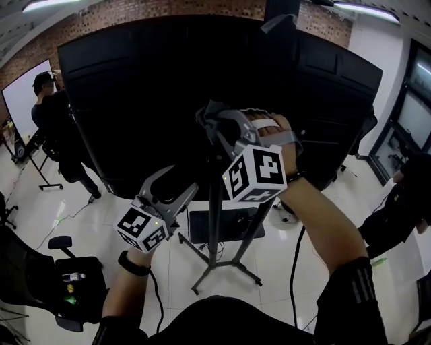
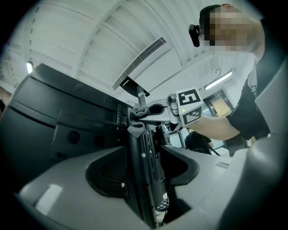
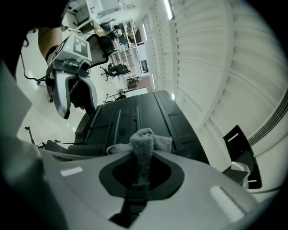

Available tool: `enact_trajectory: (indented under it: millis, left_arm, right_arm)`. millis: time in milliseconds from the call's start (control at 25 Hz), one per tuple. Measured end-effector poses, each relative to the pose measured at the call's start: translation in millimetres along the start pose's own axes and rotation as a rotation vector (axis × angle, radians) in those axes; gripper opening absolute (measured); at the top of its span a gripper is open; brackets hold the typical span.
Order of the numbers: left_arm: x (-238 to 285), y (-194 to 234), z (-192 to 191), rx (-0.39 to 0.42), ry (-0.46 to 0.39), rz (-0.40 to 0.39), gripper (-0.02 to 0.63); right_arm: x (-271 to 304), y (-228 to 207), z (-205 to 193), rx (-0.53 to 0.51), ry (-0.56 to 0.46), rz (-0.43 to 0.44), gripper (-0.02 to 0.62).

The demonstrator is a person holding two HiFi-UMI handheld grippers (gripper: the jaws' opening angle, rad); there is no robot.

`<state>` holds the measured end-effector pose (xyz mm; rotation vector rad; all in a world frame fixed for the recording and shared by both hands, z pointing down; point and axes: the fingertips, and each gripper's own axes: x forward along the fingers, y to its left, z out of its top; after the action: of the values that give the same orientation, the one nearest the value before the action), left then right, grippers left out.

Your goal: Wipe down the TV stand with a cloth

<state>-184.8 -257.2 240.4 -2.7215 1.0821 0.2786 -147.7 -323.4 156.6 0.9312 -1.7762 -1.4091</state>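
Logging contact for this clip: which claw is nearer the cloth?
Right. The right claw is clamped on the cloth, holding it high against the stand post; the left claw grips the post lower down, below the cloth.

The TV [image 1: 168, 87] back is black, filling the head view from 9 to 3 o'clock. The stand [image 1: 215, 229] is black too. The cloth [image 3: 146, 137] is grey with a nubbly weave. The left gripper [image 2: 145, 157] and right gripper [image 3: 144, 155] are pale grey with black hollows inside the jaws. Each cube [image 1: 259, 174] is white with black square markers. The floor [image 1: 87, 222] at 8 o'clock is glossy white tile. The wall [image 1: 135, 10] at 12 o'clock is red-brown brick. The sleeve [image 1: 357, 290] at 5 o'clock is black with thin grey stripes. The wristband [image 1: 133, 264] at 7 o'clock is black.
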Motion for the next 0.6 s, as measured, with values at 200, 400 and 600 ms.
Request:
enact_trajectory:
  millis: [200, 400, 600]
  left_arm:
    - [1.4, -7.3, -11.7, -0.007, 0.010, 0.040, 0.255]
    - [0.6, -14.7, -26.5, -0.037, 0.034, 0.093, 0.255]
    - [-0.8, -24.8, -48.1, -0.054, 0.069, 0.130, 0.255]
  right_arm:
    - [-5.3, 20.5, -8.1, -0.003, -0.046, 0.013, 0.023]
    - [-3.2, 51.0, -16.1, -0.002, -0.076, 0.075, 0.023]
    - [-1.5, 82.8, -22.6, -0.009, -0.108, 0.112, 0.023]
